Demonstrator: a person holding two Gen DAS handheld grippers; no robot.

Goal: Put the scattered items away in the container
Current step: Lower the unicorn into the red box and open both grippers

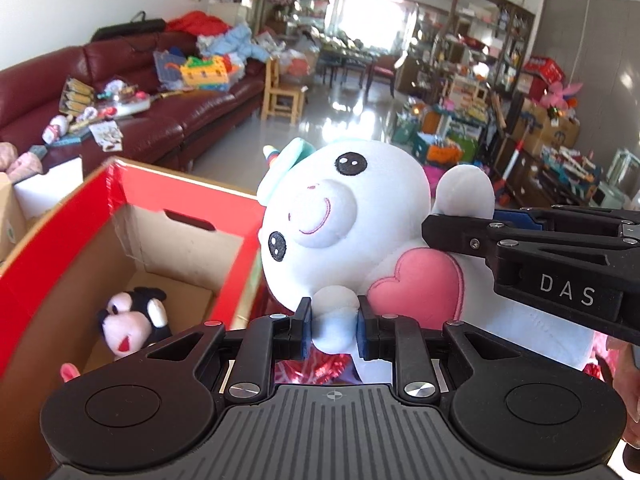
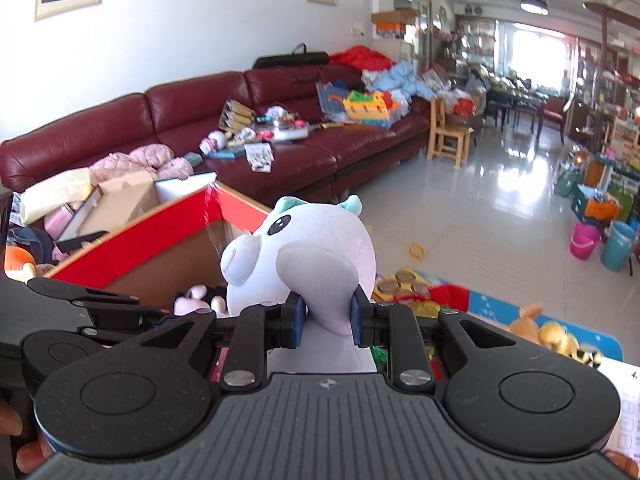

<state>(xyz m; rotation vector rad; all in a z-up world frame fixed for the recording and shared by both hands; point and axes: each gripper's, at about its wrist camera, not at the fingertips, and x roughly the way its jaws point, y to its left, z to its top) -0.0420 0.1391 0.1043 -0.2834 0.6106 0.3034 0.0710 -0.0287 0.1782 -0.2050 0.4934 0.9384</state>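
Black left gripper [image 1: 334, 326], blue-padded jaws, silver screws; right gripper [image 2: 326, 318] marked "DAS".

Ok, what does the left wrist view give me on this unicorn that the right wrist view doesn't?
Only the left wrist view shows the pink heart on the white unicorn plush, its rainbow horn, and the black and white plush on the floor of the red cardboard box. It also shows the right tool gripping the upper paw.

Only the right wrist view shows the floor mat strewn with toys behind the plush.

Both show the plush held beside the box's near corner, each tool shut on a paw: left tool.
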